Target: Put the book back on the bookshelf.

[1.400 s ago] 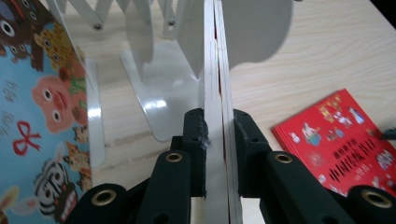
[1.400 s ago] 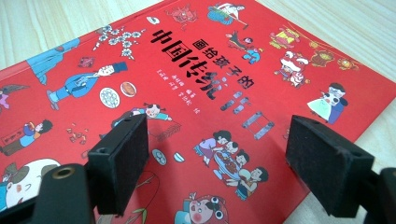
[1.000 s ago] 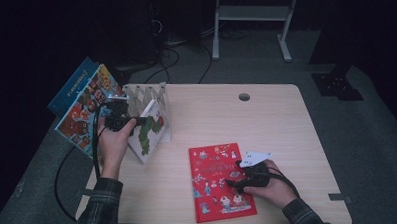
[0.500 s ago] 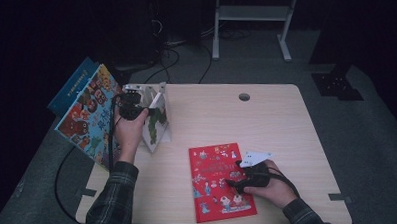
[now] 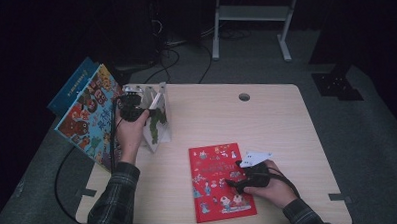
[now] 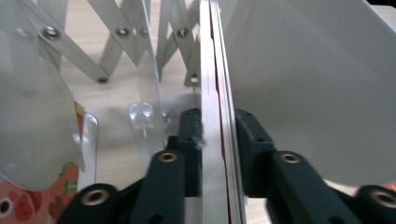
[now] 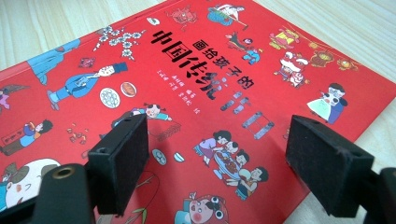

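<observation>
Books: four counted in the high view — one red book (image 5: 221,181) flat on the tabletop (image 5: 266,124), one upright book (image 5: 156,121) in the rack, and two leaning off the tabletop's left edge, a colourful book (image 5: 89,115) in front of a blue book (image 5: 72,85).
Rack: one clear expanding book rack (image 5: 152,98) at the tabletop's left rear; its lattice arms and clear dividers show in the left gripper view (image 6: 121,51).
Grippers: two, one per hand.
Left gripper (image 5: 131,109): closed to a narrow gap on the edge of the upright book (image 6: 217,116) — both pads press its faces, one on each side (image 6: 191,135).
Right gripper (image 5: 244,176): jaws wide apart, holding nothing; it hovers over the red book's near right part, and whether it touches the cover cannot be told. Its pads (image 7: 123,161) frame the cover (image 7: 196,84).
Red book orientation: cover up, long axis running near to far, slightly angled; it lies right of centre, near the tabletop's front edge.
Upright book orientation: stands on edge in the rack, between dividers.
</observation>
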A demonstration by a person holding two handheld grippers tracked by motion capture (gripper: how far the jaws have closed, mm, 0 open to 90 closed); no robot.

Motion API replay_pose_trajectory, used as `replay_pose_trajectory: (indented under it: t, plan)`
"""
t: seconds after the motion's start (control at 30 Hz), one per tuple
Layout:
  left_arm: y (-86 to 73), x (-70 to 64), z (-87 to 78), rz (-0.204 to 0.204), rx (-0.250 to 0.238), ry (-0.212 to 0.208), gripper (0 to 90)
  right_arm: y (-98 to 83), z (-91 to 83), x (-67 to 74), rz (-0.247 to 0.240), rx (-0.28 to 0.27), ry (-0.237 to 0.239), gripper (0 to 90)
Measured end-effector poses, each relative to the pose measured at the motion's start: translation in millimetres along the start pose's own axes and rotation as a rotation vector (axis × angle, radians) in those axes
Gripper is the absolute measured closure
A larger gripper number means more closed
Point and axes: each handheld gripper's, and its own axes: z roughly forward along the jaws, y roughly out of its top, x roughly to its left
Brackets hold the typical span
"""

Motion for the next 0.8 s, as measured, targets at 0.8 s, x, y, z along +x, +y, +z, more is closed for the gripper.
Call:
replay_pose_trajectory:
  t: [0.8]
  plan:
    - [-52.4, -5.7, -19.3, 0.079, 0.108, -0.039, 38.1, 0.1, 0.1, 0.3, 0.002, 0.0, -0.002, 20.2]
